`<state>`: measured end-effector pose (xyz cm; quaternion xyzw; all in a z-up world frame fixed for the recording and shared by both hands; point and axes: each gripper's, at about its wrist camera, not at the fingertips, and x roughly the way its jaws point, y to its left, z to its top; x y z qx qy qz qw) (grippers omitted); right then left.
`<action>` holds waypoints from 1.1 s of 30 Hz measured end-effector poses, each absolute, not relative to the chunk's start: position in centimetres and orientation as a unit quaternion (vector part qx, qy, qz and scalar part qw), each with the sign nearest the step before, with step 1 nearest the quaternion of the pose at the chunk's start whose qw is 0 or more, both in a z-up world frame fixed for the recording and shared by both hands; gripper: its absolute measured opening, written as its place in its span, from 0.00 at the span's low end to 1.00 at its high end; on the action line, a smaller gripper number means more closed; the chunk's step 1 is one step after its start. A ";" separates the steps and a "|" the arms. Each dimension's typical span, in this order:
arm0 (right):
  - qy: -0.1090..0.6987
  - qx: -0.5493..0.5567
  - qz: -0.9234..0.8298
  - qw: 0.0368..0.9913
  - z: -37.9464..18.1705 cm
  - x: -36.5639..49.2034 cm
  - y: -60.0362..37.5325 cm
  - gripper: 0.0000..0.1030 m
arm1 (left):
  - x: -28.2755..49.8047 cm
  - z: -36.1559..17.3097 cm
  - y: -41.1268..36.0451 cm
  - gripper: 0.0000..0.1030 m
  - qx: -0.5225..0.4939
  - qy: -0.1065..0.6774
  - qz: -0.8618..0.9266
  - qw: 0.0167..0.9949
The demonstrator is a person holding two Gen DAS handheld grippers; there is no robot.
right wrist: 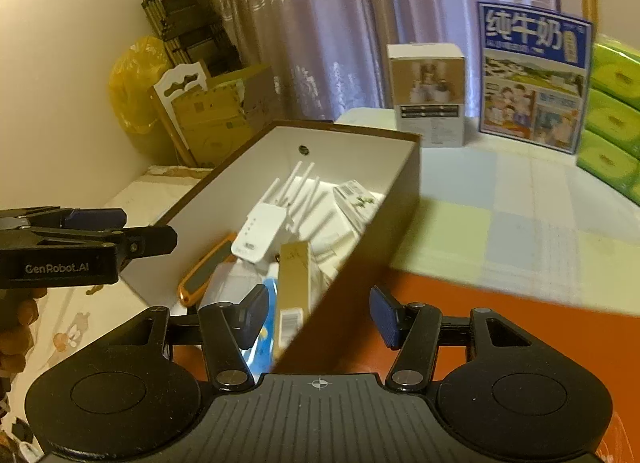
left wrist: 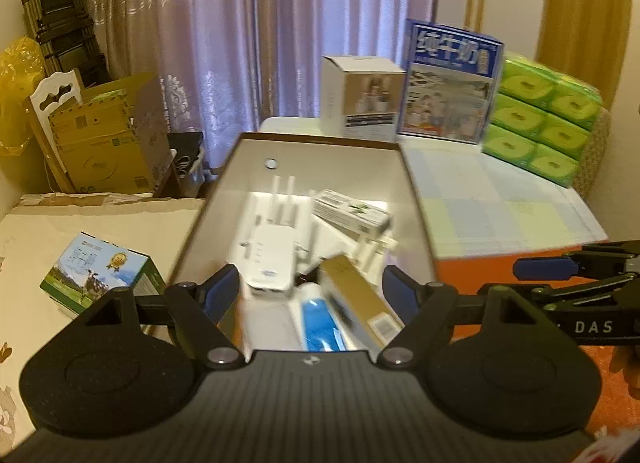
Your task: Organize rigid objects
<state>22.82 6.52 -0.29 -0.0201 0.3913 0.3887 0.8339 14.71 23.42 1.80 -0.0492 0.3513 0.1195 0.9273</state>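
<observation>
An open brown cardboard box [left wrist: 416, 199] [right wrist: 400, 199] with a white inside lies on the bed. In it are a white router with antennas [left wrist: 268, 259] [right wrist: 256, 235], a white-green small box [left wrist: 352, 213] [right wrist: 354, 195], a tan slim box [left wrist: 356, 295] [right wrist: 292, 287], a blue-white tube [left wrist: 320, 321] [right wrist: 262, 327] and an orange-edged device [right wrist: 206, 269]. My left gripper [left wrist: 310, 293] is open and empty over the box's near end. My right gripper [right wrist: 318, 317] is open and empty, its jaws either side of the box's near right wall.
A green milk carton [left wrist: 98, 273] lies on the bed left of the box. At the back stand a white product box [left wrist: 362, 97] [right wrist: 428, 95], a blue milk carton [left wrist: 450, 83] [right wrist: 534, 77] and stacked green tissue packs [left wrist: 540, 115] [right wrist: 612, 115]. Cardboard boxes [left wrist: 108, 143] sit by the curtain.
</observation>
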 end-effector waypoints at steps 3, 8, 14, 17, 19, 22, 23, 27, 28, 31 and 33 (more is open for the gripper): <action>0.394 -0.020 0.385 0.835 0.1 21.9 3.9 0.52 | 13.8 2.1 20.8 0.74 -0.051 0.352 0.122 0.927; 0.401 -0.013 0.371 0.838 0.4 20.2 -1.0 0.52 | 12.5 2.3 16.1 0.74 -0.060 0.359 0.108 0.925; 0.414 -0.006 0.348 0.841 0.5 18.0 -6.9 0.52 | 10.8 1.8 10.1 0.74 -0.066 0.372 0.086 0.922; 0.421 -0.003 0.338 0.842 0.5 16.7 -9.8 0.52 | 9.8 1.5 7.4 0.74 -0.065 0.378 0.077 0.920; 0.425 -0.001 0.333 0.842 0.6 15.9 -11.5 0.52 | 9.1 1.3 5.7 0.74 -0.065 0.383 0.070 0.919; 0.430 0.002 0.324 0.843 0.7 14.7 -14.0 0.52 | 8.3 1.0 3.7 0.74 -0.063 0.389 0.062 0.917; 0.431 0.004 0.321 0.843 0.7 14.3 -14.7 0.52 | 8.0 0.8 3.0 0.74 -0.061 0.391 0.060 0.916; 0.436 0.012 0.309 0.845 0.8 12.8 -17.5 0.52 | 6.9 0.4 1.0 0.74 -0.058 0.399 0.051 0.914; 0.437 0.013 0.306 0.846 0.8 12.5 -17.9 0.52 | 6.7 0.4 0.6 0.74 -0.058 0.401 0.048 0.913; 0.441 0.016 0.299 0.846 0.7 11.7 -19.3 0.52 | 5.9 0.2 -0.7 0.74 -0.057 0.404 0.038 0.912; 0.443 0.018 0.296 0.846 0.7 11.1 -19.9 0.52 | 5.5 0.1 -1.3 0.74 -0.057 0.405 0.035 0.912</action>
